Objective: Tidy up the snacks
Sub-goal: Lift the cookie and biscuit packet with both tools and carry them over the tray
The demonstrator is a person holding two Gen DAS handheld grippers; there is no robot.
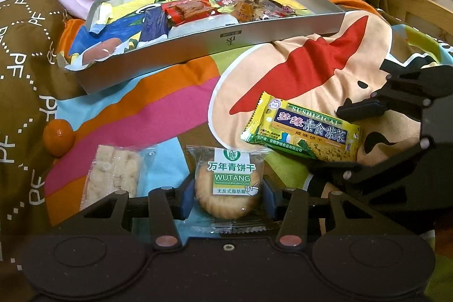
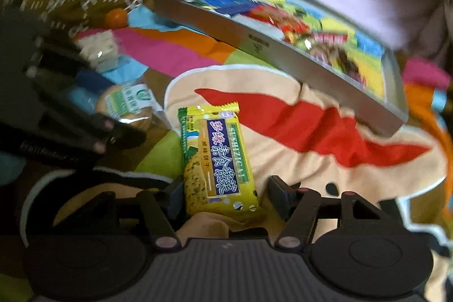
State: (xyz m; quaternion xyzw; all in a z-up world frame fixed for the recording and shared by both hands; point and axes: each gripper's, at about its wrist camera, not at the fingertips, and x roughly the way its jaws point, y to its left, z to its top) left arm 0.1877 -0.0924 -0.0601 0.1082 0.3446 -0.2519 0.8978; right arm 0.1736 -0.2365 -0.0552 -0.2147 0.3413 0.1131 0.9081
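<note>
Between spread right claw (image 2: 223,197), yellow seaweed cracker packet (image 2: 218,160), left claw (image 1: 226,198) seemingly pinching round biscuit packet (image 1: 226,186)

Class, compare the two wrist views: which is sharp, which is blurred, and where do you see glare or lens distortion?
Left wrist view: sharp, label on the round biscuit packet legible; fisheye bends the grey tray. Right wrist view: motion-blurred, especially the tray's contents; the yellow seaweed cracker packet stays readable. Wrapper glare is slight in both.

Dim; fisheye edges; right view blurred.

Snack packets (image 1: 198,9) in box (image 1: 198,47)
</note>
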